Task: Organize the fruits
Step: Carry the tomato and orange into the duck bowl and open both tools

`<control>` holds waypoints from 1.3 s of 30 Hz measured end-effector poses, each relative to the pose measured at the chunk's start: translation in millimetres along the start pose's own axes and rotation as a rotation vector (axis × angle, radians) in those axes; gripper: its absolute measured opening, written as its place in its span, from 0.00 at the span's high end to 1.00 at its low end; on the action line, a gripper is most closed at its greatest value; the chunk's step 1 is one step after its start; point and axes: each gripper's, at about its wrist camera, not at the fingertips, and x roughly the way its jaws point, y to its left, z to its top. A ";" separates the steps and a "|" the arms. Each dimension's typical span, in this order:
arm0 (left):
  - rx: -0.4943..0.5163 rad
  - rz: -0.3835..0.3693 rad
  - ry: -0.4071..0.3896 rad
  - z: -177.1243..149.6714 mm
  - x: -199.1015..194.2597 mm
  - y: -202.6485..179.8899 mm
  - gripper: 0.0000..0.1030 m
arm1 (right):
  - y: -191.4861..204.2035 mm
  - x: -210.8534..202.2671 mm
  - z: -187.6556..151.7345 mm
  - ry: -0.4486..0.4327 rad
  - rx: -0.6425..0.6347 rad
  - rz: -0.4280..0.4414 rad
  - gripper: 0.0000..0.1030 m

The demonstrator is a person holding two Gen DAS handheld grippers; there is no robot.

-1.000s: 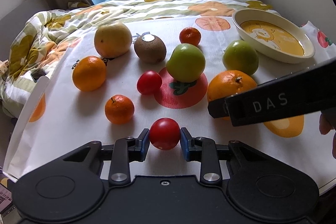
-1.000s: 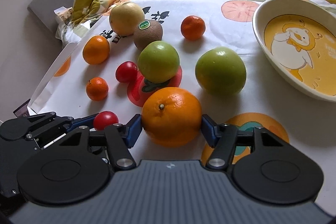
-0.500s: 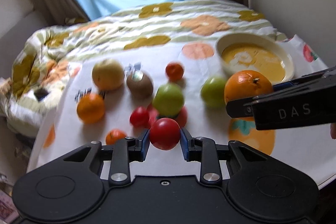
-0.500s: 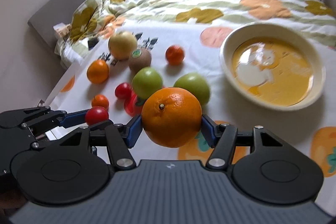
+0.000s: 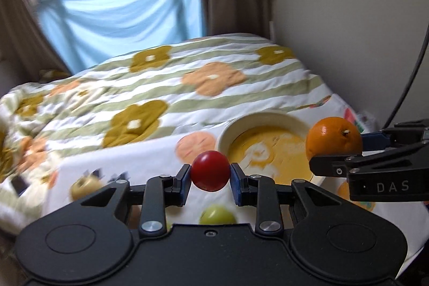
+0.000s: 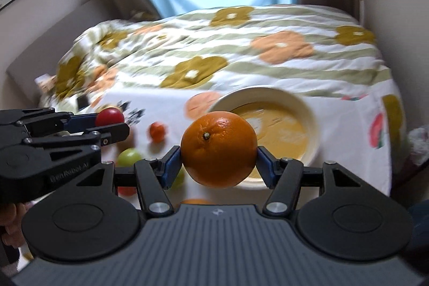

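Red tomato (image 5: pixel 210 171); orange (image 6: pixel 218 152); flowered quilt (image 5: pixel 166 87).

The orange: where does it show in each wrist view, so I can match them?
Left wrist view: the orange sits at the right edge, clamped in the right gripper.
Right wrist view: centre frame, between that gripper's jaws.
Shared landmark: the cream bowl just behind it.

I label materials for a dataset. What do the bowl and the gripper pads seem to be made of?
Bowl: probably glazed ceramic, though melamine is possible; cream rim, glossy highlights inside. Pads: blue, matte, likely rubber or soft plastic; they press on the orange without glare.
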 end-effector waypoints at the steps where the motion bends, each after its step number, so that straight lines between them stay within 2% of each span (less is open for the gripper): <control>1: 0.018 -0.011 0.000 6.6 8.4 -2.3 0.67 | -7.1 2.7 3.8 -0.004 0.010 -0.018 0.27; 12: 0.136 -0.142 0.061 51.0 122.2 -29.4 0.67 | -70.6 43.8 23.6 -0.019 0.149 -0.168 0.27; 19: 0.201 -0.192 0.128 53.2 187.8 -47.8 0.67 | -92.5 66.5 24.7 -0.003 0.215 -0.214 0.27; 25: 0.235 -0.216 0.157 48.3 212.5 -53.6 0.65 | -103.7 75.5 20.4 0.011 0.270 -0.228 0.27; 26: 0.233 -0.221 0.151 48.8 212.3 -53.5 0.64 | -104.6 76.0 20.1 0.012 0.275 -0.228 0.27; 27: 0.234 -0.227 0.139 49.4 210.0 -52.7 0.53 | -105.3 76.3 19.8 0.014 0.277 -0.228 0.27; 28: 0.235 -0.231 0.127 50.2 207.5 -51.6 0.36 | -105.4 76.5 20.4 0.015 0.278 -0.230 0.27; 30: 0.240 -0.220 0.097 51.4 201.5 -48.6 0.12 | -106.1 76.3 21.8 0.016 0.279 -0.232 0.27; 31: 0.240 -0.215 0.081 51.7 196.6 -46.0 0.09 | -106.4 76.1 22.5 0.014 0.277 -0.230 0.27; 34: 0.234 -0.211 0.073 52.4 186.9 -35.4 0.08 | -106.5 76.7 24.6 0.013 0.263 -0.225 0.27; 39: 0.214 -0.153 0.075 50.9 171.8 -16.8 0.05 | -101.8 88.2 26.6 0.050 0.200 -0.203 0.27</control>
